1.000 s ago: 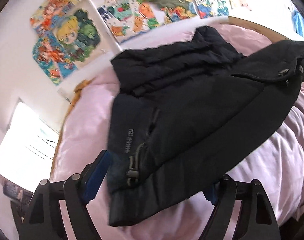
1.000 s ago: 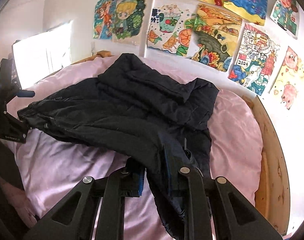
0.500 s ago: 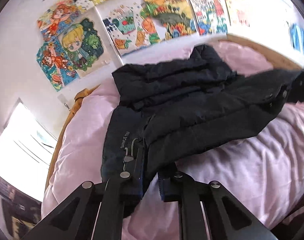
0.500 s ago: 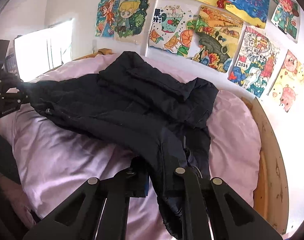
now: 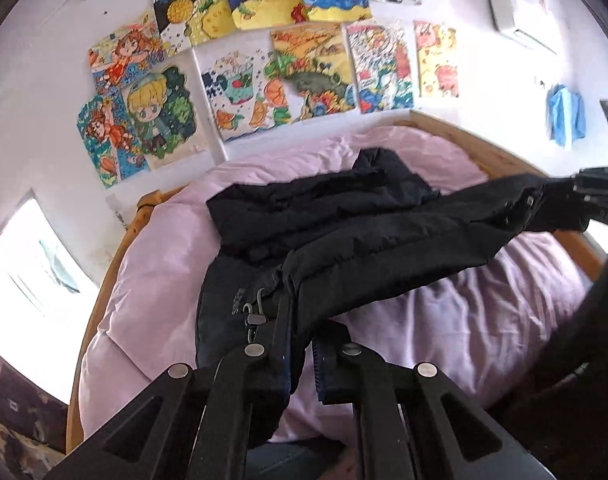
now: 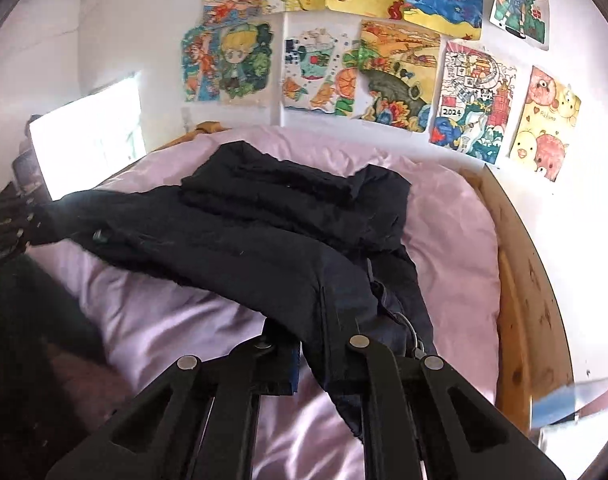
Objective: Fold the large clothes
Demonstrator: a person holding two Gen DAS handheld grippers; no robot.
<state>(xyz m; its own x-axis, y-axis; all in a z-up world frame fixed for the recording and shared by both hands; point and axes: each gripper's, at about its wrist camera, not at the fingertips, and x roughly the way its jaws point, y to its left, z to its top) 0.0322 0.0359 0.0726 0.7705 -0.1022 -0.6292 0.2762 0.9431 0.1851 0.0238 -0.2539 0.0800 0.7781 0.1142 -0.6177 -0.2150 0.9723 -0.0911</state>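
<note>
Black left tongs (image 5: 302,344) and right tongs (image 6: 324,344) are each clamped on a hem corner of the dark puffer jacket (image 5: 344,224), lifting that edge off the pink bed (image 5: 164,248); drawings (image 6: 396,76) cover the wall behind.

White wall (image 5: 44,60) of drawings (image 6: 396,76), wooden bed (image 6: 532,300) — pink bedding (image 5: 164,248), bright window (image 5: 28,264)

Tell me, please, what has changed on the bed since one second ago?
The left gripper closed on the near hem of the black jacket; the right gripper tightened on the other corner. Both lifted the hem off the pink duvet. The jacket's far part stays on the bed.
</note>
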